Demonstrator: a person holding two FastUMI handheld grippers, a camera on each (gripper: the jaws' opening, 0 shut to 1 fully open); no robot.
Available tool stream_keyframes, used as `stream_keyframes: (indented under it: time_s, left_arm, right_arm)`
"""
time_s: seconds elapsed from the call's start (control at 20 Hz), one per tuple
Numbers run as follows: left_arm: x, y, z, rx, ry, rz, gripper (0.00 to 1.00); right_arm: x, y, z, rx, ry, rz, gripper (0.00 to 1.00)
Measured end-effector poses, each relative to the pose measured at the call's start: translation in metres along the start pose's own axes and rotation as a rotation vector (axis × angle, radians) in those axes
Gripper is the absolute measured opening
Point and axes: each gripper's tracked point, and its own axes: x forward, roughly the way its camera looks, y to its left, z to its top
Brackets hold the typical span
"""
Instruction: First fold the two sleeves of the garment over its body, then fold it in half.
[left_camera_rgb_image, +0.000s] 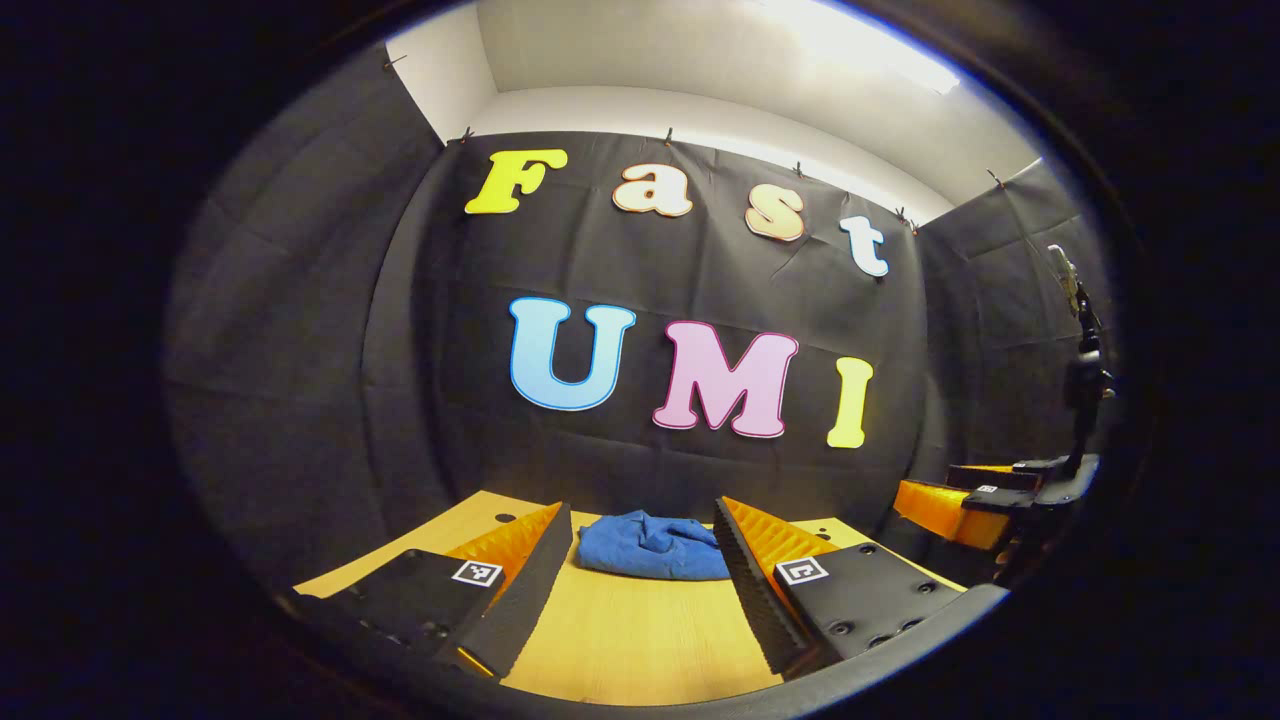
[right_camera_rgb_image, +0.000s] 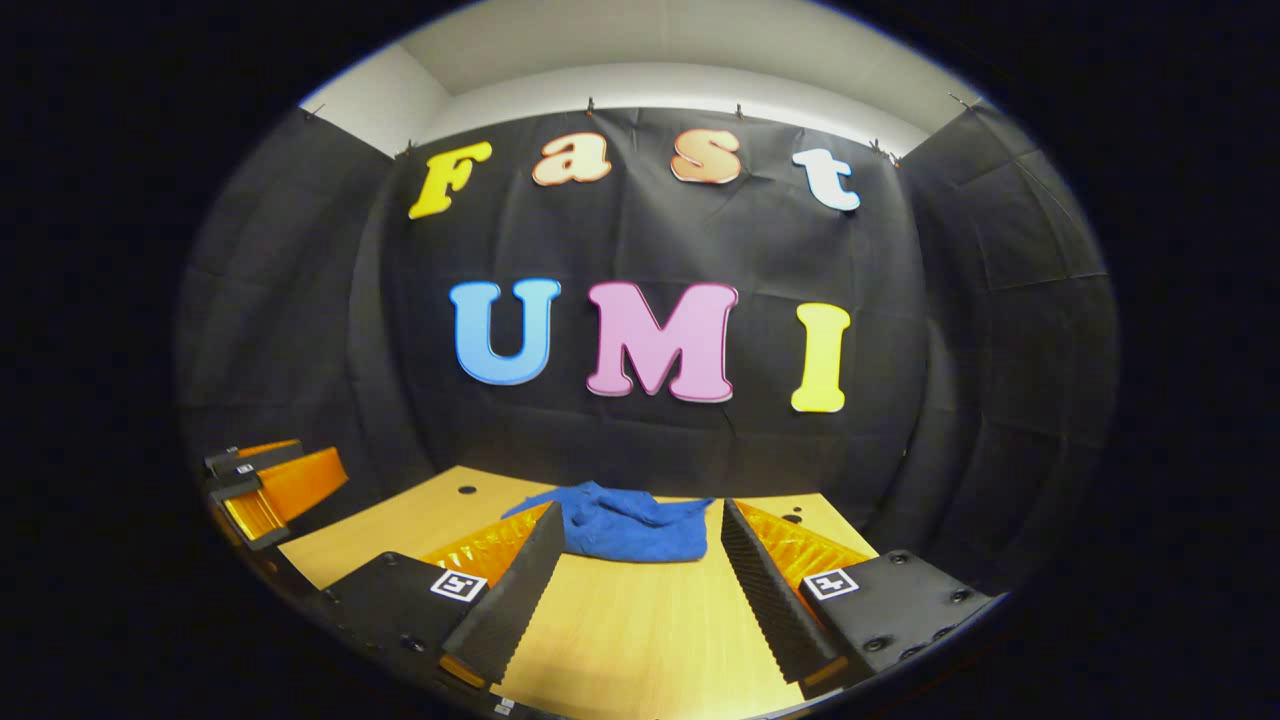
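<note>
A: Where is the garment (left_camera_rgb_image: 655, 547)?

B: It lies as a crumpled blue heap on the wooden table (left_camera_rgb_image: 640, 640), toward the far edge, close to the black cloth wall (left_camera_rgb_image: 330, 380). In the left gripper view it sits between the two fingers, farther off and apart from them.

A: Which way does it run?

B: Its long axis goes left to right, roughly along the far table edge. It is bunched, so I cannot tell the sleeves from the body or which way the collar points.

A: And the hand-held grippers?

B: The left hand-held gripper (left_camera_rgb_image: 645, 585) hovers above the near part of the table, fingers spread wide and holding nothing. The right hand-held gripper (right_camera_rgb_image: 635, 590) does the same, fingers wide apart and empty. In the right gripper view the garment (right_camera_rgb_image: 620, 530) lies ahead of it, untouched.

A: How much free room is there?

B: Bare wood stretches between the grippers and the garment. Cloth walls close in the back and both sides. In the left gripper view, the other gripper (left_camera_rgb_image: 975, 505) shows at the right, off the table's right edge.
</note>
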Motion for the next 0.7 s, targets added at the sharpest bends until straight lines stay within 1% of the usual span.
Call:
stream_keyframes:
  time_s: [0.05,0.15,0.2,0.25,0.3,0.4,0.5,0.55,0.7]
  left_arm:
    - [-0.003,-0.003,0.000,-0.011,0.001,-0.010,0.82]
    - [-0.005,0.006,0.005,-0.011,-0.008,0.003,0.80]
    - [-0.004,0.007,0.006,-0.007,-0.009,0.009,0.82]
    - [-0.004,0.008,0.007,-0.002,-0.011,0.011,0.82]
    - [-0.004,0.009,0.010,0.004,-0.018,0.010,0.82]
    - [-0.007,0.012,0.018,0.000,-0.036,0.007,0.82]
    - [-0.007,0.014,0.020,-0.018,-0.045,0.008,0.80]
    - [-0.007,0.015,0.019,-0.024,-0.042,0.009,0.82]
    - [-0.012,0.019,0.020,-0.013,-0.041,0.014,0.82]
  right_arm:
    - [-0.001,0.006,0.003,-0.009,-0.008,0.015,0.96]
    - [0.001,0.019,0.005,-0.031,-0.012,0.053,0.96]
    - [0.003,0.024,0.005,-0.027,-0.001,0.066,0.96]
    - [0.003,0.028,0.006,-0.003,0.003,0.074,0.99]
    - [0.003,0.032,0.009,0.026,0.003,0.078,0.96]
    - [0.005,0.035,0.012,0.051,-0.003,0.079,0.96]
    - [0.005,0.037,0.010,0.043,0.003,0.083,0.96]
    - [0.005,0.040,0.010,0.043,0.006,0.090,0.96]
    - [0.005,0.052,0.011,0.046,0.004,0.106,0.96]
